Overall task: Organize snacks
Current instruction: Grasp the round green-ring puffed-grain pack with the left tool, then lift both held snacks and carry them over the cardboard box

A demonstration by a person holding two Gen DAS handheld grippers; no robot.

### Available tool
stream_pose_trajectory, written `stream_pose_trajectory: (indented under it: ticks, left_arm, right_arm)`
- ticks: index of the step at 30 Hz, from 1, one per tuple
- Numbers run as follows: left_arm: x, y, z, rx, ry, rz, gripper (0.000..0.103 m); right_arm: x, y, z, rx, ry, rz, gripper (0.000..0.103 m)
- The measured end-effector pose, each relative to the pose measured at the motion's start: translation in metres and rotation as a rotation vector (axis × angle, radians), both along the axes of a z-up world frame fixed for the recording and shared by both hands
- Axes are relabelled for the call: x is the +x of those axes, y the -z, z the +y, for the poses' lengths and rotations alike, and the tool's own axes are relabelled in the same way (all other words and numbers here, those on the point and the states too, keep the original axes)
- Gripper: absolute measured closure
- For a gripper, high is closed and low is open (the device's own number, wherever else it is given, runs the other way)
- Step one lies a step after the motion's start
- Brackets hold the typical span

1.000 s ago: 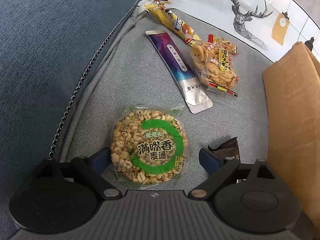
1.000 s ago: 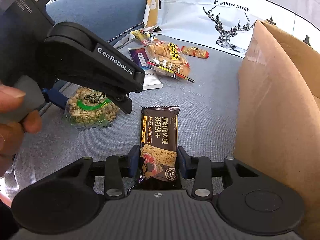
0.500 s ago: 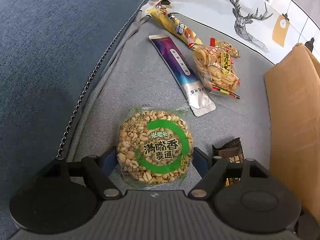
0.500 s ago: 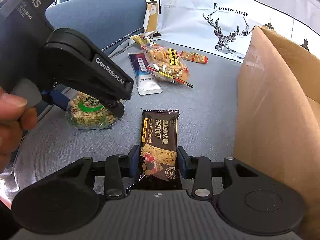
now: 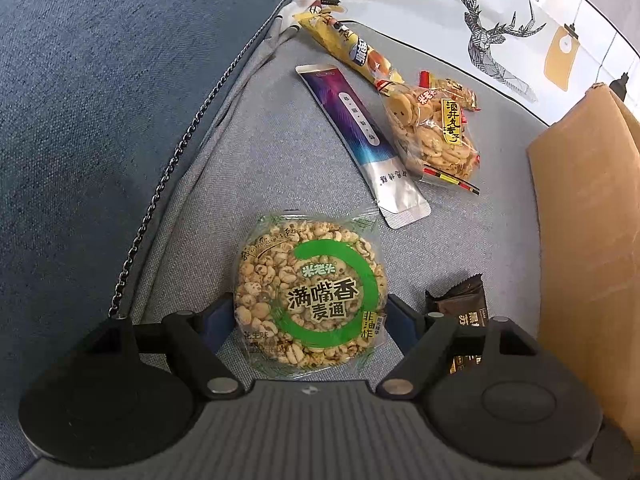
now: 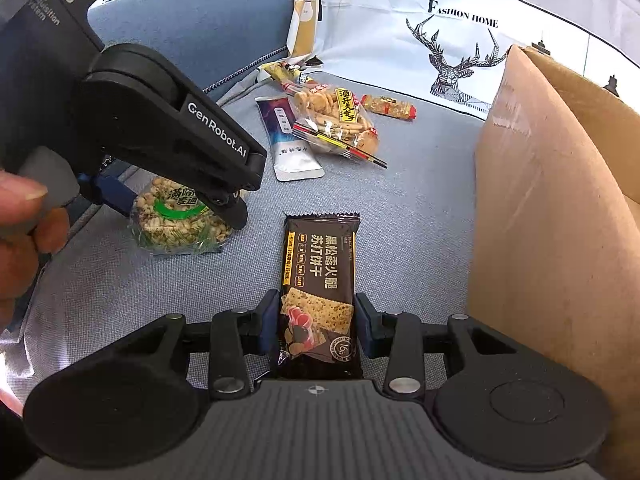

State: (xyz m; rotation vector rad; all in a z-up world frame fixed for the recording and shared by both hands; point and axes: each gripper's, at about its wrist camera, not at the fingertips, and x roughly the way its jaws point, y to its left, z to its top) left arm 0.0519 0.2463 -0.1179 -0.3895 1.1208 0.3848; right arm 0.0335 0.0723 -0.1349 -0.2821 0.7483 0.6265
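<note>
My left gripper [image 5: 310, 316] is shut on a round puffed-grain cake pack with a green ring [image 5: 310, 294], gripped at both sides and raised slightly off the grey sofa seat; the pack also shows in the right wrist view [image 6: 180, 220]. My right gripper [image 6: 316, 320] is shut on a dark brown cracker packet [image 6: 318, 280], whose end shows in the left wrist view [image 5: 462, 308]. A cardboard box [image 6: 552, 208] stands just right of it.
Further back on the seat lie a purple-and-silver sachet [image 5: 362, 144], a clear bag of small biscuits [image 5: 434, 136], a long yellow packet [image 5: 348, 50] and a small red-orange packet [image 6: 388, 106]. A deer-print cushion [image 6: 440, 32] leans behind them. The blue sofa arm [image 5: 100, 100] rises on the left.
My left gripper has closed in on the grain cake pack and lifted it a little. My right gripper has kept its hold on the cracker packet and raised it slightly.
</note>
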Motion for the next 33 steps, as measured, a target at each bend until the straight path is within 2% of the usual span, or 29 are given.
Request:
stream_pose_trajectory:
  ticks: [10, 19, 25, 33]
  left_arm:
    - [-0.01, -0.011, 0.002, -0.011, -0.007, -0.046, 0.021]
    - [-0.02, -0.031, 0.001, -0.014, -0.023, -0.145, 0.021]
    - [-0.026, -0.055, -0.006, 0.037, -0.016, -0.273, 0.021]
    - [-0.028, -0.086, -0.034, 0.059, 0.03, -0.46, 0.021]
  right_arm:
    - [-0.009, -0.017, -0.005, 0.026, 0.001, -0.051, 0.062]
    - [-0.023, -0.048, -0.017, 0.053, -0.001, -0.144, 0.062]
    - [-0.026, -0.09, -0.043, 0.138, 0.017, -0.24, 0.062]
    - [0.002, -0.162, -0.113, 0.242, 0.116, -0.384, 0.062]
